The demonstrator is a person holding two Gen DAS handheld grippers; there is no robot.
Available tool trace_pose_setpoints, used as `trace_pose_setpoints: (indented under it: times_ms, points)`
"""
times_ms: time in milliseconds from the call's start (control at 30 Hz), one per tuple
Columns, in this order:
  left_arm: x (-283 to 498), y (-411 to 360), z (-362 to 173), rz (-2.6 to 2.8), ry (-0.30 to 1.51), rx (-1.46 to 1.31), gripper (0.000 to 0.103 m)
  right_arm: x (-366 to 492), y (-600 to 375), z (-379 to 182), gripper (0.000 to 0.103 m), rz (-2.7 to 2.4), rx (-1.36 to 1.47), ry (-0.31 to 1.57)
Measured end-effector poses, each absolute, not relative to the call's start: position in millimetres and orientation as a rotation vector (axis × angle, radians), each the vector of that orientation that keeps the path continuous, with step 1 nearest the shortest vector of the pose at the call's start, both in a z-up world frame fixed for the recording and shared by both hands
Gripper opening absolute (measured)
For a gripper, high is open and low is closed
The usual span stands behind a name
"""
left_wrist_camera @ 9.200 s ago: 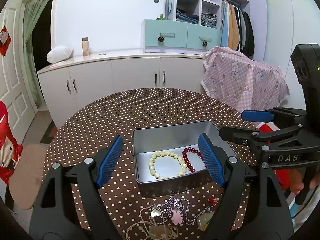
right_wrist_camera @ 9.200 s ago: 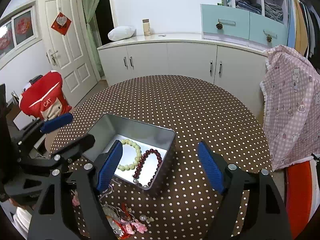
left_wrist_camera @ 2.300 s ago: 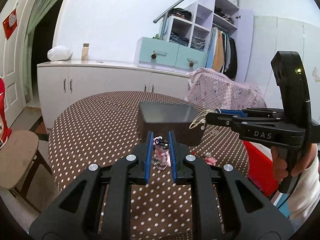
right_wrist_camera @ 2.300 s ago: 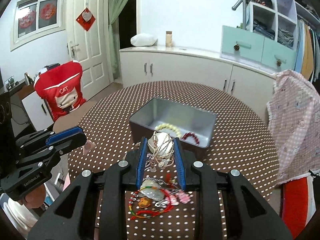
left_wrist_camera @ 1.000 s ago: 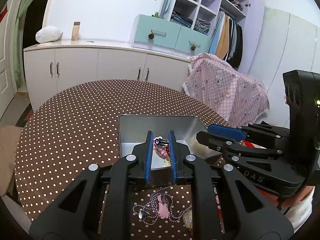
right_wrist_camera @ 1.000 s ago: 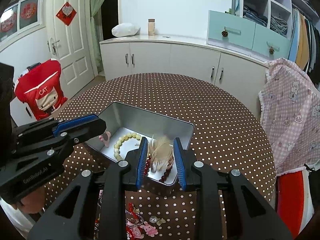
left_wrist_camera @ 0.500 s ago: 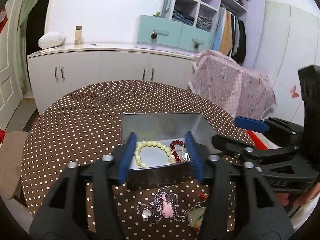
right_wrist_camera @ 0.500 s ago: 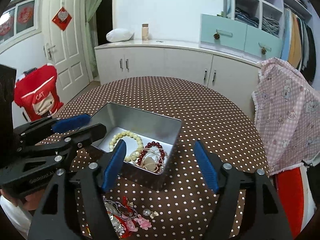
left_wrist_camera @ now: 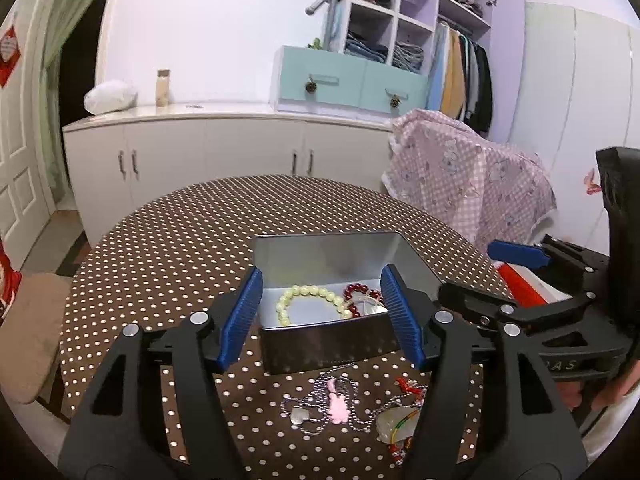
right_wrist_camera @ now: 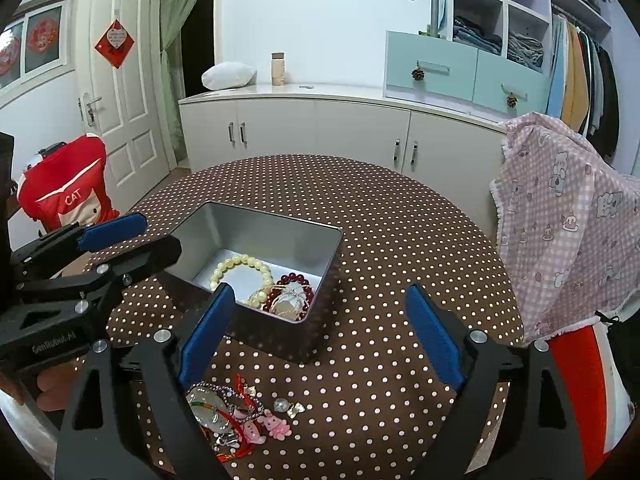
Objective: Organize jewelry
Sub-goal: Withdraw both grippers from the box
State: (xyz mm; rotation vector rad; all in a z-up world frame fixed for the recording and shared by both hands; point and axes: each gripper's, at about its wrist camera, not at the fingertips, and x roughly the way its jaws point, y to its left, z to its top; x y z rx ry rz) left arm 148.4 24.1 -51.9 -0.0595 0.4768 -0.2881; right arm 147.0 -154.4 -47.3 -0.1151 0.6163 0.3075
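An open metal tin stands on the dotted round table. In it lie a pale bead bracelet, a dark red bead bracelet and a pale stone pendant on cord. Loose jewelry lies in front of the tin: a chain with a pink charm, a jade pendant, red cords and pink charms. My left gripper is open and empty, just before the tin. My right gripper is open and empty, at the tin's right front corner.
A chair draped with pink checked cloth stands right of the table. White cabinets line the far wall. A red-covered chair and a beige stool stand at the left. A red item lies at the right edge.
Both grippers have opened and let their pieces fall into the tin. Both have drawn back toward me from over the tin.
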Motion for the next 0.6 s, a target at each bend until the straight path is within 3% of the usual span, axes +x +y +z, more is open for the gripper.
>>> trace_pose_setpoints:
  times_ms: [600]
  points:
    - [124, 49, -75, -0.290, 0.552, -0.058, 0.066, 117, -147, -62, 0.087, 0.324, -0.174, 0.615]
